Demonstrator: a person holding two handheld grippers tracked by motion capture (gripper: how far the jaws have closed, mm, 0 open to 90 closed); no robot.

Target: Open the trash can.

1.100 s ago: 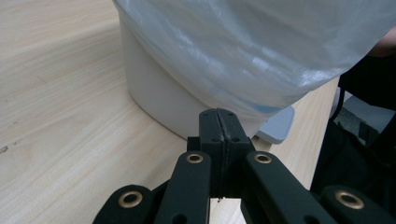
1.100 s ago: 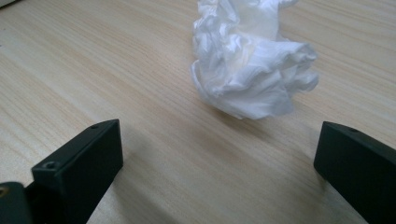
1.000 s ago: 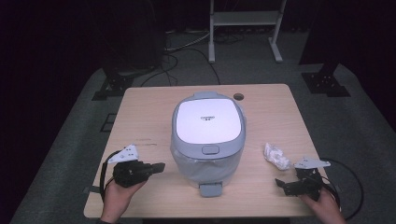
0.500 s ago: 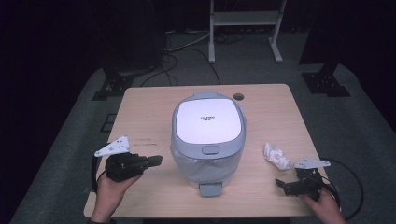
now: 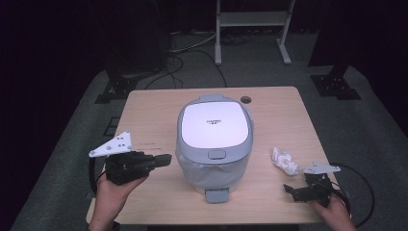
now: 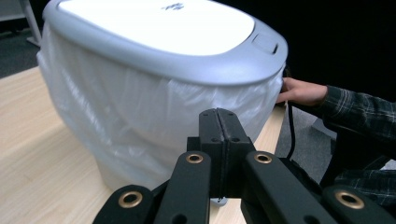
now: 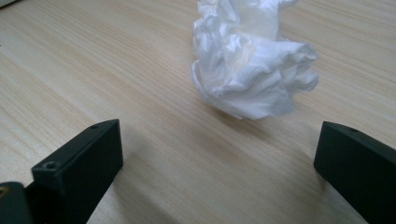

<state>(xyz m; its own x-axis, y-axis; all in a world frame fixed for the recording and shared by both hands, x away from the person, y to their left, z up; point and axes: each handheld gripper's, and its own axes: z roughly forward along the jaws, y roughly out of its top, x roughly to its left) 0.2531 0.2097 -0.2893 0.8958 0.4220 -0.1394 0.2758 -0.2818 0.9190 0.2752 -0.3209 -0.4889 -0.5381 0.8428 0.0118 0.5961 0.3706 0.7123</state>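
A grey bin (image 5: 214, 139) with a white lid and a white plastic liner stands in the middle of the wooden table (image 5: 149, 115). My left gripper (image 5: 166, 159) hangs above the table left of the bin, shut with nothing held, tips pointing at the bin's side. In the left gripper view the closed jaws (image 6: 218, 114) face the liner-wrapped bin (image 6: 154, 42). A crumpled white tissue (image 5: 284, 161) lies right of the bin. My right gripper (image 5: 300, 188) rests low by the table's front right corner, open. Its jaws (image 7: 219, 149) stand wide apart just short of the tissue (image 7: 252, 70).
The bin's grey foot pedal (image 5: 217, 195) sticks out toward the front edge. A round cable hole (image 5: 246, 99) sits at the table's back. Dark stands and a white frame (image 5: 250, 19) are on the floor behind. A hand in a plaid sleeve (image 6: 301, 91) shows beyond the bin.
My left gripper has risen off the table and drifted slightly left, still shut. The right gripper and the tissue have not moved.
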